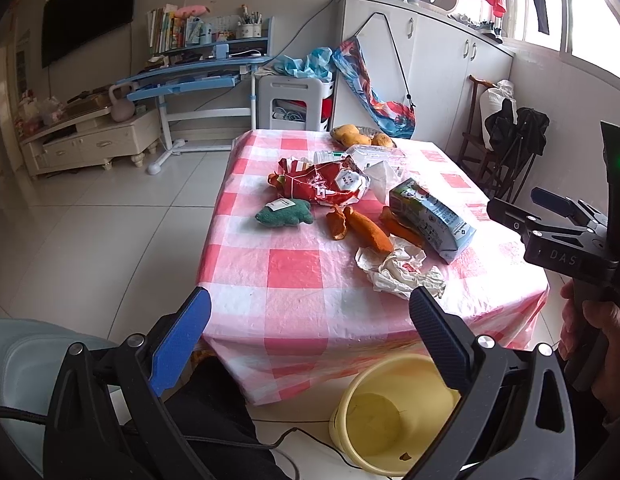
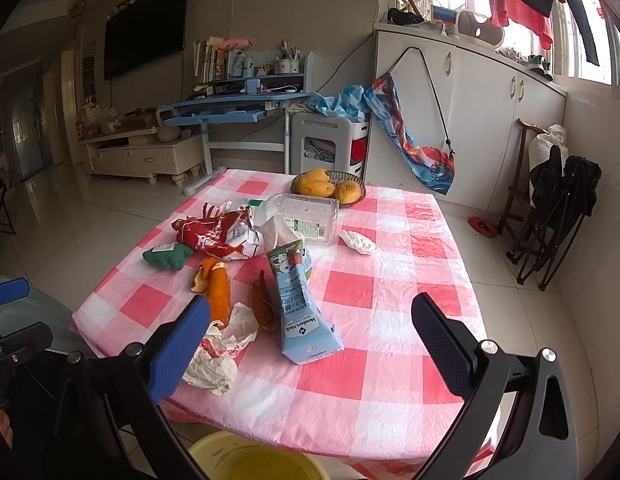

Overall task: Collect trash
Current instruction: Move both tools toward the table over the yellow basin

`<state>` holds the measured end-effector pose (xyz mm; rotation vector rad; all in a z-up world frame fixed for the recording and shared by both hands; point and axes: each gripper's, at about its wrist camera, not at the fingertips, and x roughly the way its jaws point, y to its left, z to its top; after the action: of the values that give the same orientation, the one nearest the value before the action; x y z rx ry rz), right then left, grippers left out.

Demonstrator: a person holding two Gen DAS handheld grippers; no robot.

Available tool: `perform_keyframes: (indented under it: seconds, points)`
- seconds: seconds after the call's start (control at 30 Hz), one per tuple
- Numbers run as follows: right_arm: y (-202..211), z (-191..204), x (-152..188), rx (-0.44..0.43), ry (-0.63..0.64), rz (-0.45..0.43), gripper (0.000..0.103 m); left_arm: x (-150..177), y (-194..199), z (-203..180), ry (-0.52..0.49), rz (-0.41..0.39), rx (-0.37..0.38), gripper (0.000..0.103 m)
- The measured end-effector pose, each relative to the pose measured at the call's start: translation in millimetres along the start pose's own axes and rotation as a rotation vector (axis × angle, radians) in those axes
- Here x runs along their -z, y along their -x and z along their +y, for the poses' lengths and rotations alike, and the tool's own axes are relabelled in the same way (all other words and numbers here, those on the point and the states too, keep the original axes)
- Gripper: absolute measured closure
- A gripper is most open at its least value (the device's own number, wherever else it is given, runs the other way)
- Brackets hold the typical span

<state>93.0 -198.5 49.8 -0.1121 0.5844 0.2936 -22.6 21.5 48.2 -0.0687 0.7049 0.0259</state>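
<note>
The checked tabletop is strewn with trash. The milk carton is laid flat near the front edge, its long axis running front to back, torn top pointing away. Both the left claw and right claw are held wide, empty.

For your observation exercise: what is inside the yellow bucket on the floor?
The yellow bucket looks nearly empty: one small brown scrap on its bottom. The left gripper covers part of its interior.

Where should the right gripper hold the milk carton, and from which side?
Probably grip the milk carton across its flat side panels at mid-body, coming down from above. It lies flat, base toward the right gripper, and its torn top looks too crumpled to hold.
</note>
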Motion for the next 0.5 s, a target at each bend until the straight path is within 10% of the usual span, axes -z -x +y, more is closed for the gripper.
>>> perform_keyframes:
  seconds: [0.5]
  points:
    - [-4.9,-3.5,1.7,0.001,-0.013,0.035,0.006,-1.6,-5.4,2.9,0.019,0.023,-0.006,0.007]
